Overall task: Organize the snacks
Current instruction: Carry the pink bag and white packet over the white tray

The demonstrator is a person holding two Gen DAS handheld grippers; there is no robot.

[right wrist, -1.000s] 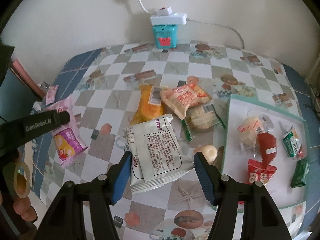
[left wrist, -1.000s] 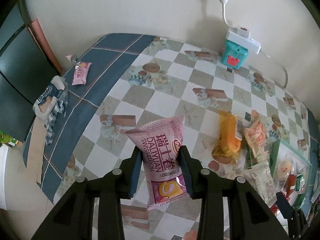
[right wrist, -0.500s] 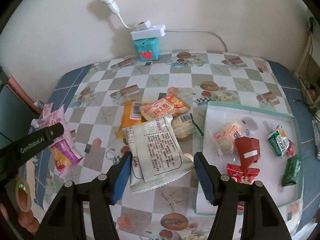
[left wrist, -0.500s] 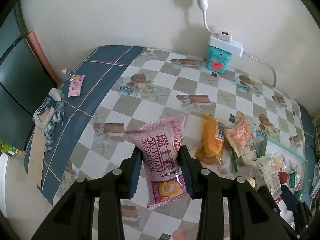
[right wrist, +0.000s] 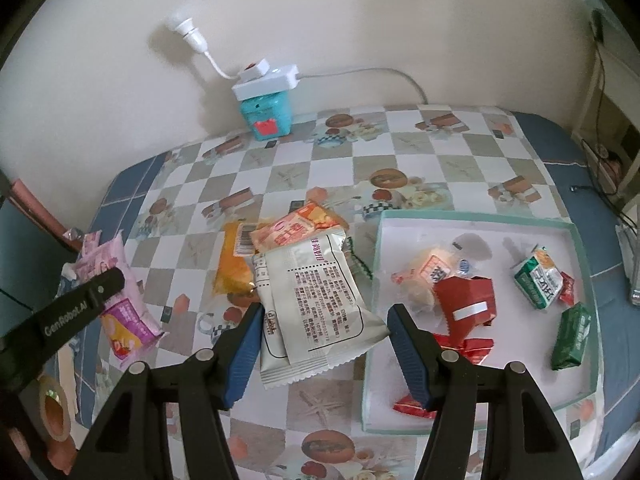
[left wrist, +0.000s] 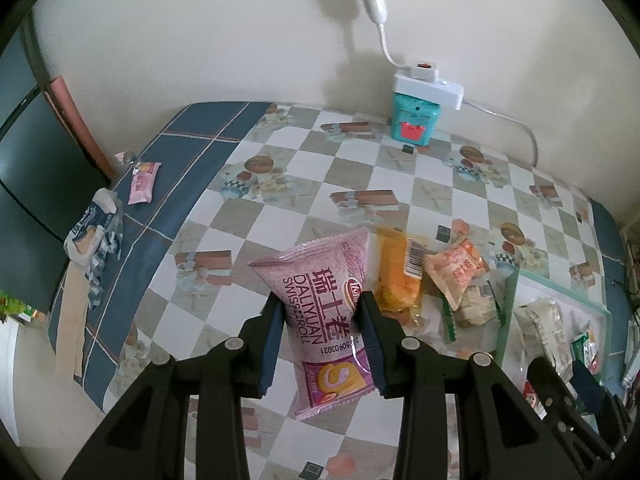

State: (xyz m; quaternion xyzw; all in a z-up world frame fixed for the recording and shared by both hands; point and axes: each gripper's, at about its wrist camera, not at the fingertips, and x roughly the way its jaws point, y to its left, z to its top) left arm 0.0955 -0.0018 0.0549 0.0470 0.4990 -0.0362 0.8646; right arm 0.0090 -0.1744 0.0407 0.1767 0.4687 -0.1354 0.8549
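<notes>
While both packets stay clamped, the white tray [right wrist: 472, 218] has drawn nearer.

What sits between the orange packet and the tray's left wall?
Right wrist view: the pale orange packet and a green-edged packet, partly hidden behind the held silver packet, lie between the orange packet and the tray.

Tablecloth [left wrist: 360, 168] bare toward wall (teal box [left wrist: 414, 124] there); snack pile [right wrist: 280, 248] blocks tray [right wrist: 576, 240] side.
</notes>
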